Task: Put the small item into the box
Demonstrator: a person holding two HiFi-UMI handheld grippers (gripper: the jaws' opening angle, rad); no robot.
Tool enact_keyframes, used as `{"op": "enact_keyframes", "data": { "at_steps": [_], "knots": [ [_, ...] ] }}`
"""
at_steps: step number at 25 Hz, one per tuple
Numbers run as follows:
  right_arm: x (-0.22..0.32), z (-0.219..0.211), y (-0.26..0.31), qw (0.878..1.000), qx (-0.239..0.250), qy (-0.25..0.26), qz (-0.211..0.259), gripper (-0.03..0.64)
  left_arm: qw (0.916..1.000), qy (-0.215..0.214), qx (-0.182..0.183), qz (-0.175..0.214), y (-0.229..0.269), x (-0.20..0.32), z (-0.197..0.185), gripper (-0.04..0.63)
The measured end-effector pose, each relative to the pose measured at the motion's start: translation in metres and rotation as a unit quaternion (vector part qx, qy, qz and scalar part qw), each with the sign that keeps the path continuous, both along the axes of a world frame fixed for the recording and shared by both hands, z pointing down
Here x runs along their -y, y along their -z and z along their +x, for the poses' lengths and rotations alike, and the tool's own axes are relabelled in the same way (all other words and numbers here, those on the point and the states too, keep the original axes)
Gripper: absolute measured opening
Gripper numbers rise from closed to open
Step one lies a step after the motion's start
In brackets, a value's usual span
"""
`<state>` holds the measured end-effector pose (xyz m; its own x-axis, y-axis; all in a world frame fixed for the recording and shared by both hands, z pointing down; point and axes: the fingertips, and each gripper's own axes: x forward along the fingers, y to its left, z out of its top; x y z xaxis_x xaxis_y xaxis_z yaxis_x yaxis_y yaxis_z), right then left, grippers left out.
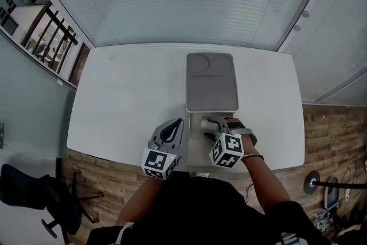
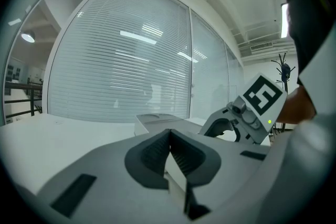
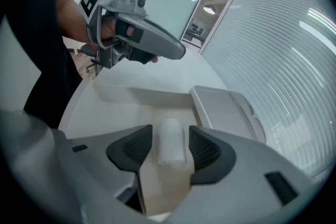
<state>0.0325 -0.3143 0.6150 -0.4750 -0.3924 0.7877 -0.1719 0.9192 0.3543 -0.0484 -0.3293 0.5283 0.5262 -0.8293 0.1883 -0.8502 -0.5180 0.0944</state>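
1. Left tool: jaws shut tight together, ribbed pads meeting, nothing between them. It is held low at the person's left front, nose pointing forward and slightly inward. Left marker cube sits at its rear, nearest the body. Left hand is wrapped round the handle, fingers through the grip.

2. Right tool: jaws standing apart, with a small white item lying between the pads, which do not press it. Nose tilted down and angled towards the left tool. Right marker cube at its rear.

3. Right hand: closed on the handle.

4. Right forearm: bare, bent in from the right.

5. Left forearm: bare, reaching forward.
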Motion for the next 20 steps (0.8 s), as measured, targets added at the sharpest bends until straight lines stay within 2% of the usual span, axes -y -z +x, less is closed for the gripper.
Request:
{"op": "enact_keyframes", "data": {
  "at_steps": [4, 8, 12, 16, 18, 20],
  "knots": [
    [0.001, -0.007, 0.03, 0.997, 0.07, -0.03, 0.012, 0.232, 1.0, 0.004, -0.001, 0.002, 0.003, -0.001, -0.003, 0.014],
    [0.008, -0.006, 0.063, 0.983, 0.164, -0.079, 0.029, 0.218, 1.0, 0.003, -0.003, 0.004, 0.007, -0.004, -0.003, 0.014],
    [0.017, 0.005, 0.098, 0.959, 0.245, -0.127, 0.068, 0.182, 0.9999, 0.003, -0.005, 0.014, 0.015, -0.007, -0.003, 0.014],
    [0.018, 0.018, 0.135, 0.929, 0.314, -0.157, 0.116, 0.127, 0.9998, 0.002, -0.01, 0.019, 0.022, -0.011, -0.001, 0.014],
    [0.016, 0.022, 0.153, 0.913, 0.35, -0.168, 0.123, 0.104, 0.9998, 0.001, -0.011, 0.017, 0.022, -0.013, 0.001, 0.014],
    [0.015, 0.029, 0.164, 0.89, 0.399, -0.193, 0.11, 0.056, 0.9998, 0.001, -0.01, 0.018, 0.023, -0.015, 0.001, 0.014]
  ]
}}
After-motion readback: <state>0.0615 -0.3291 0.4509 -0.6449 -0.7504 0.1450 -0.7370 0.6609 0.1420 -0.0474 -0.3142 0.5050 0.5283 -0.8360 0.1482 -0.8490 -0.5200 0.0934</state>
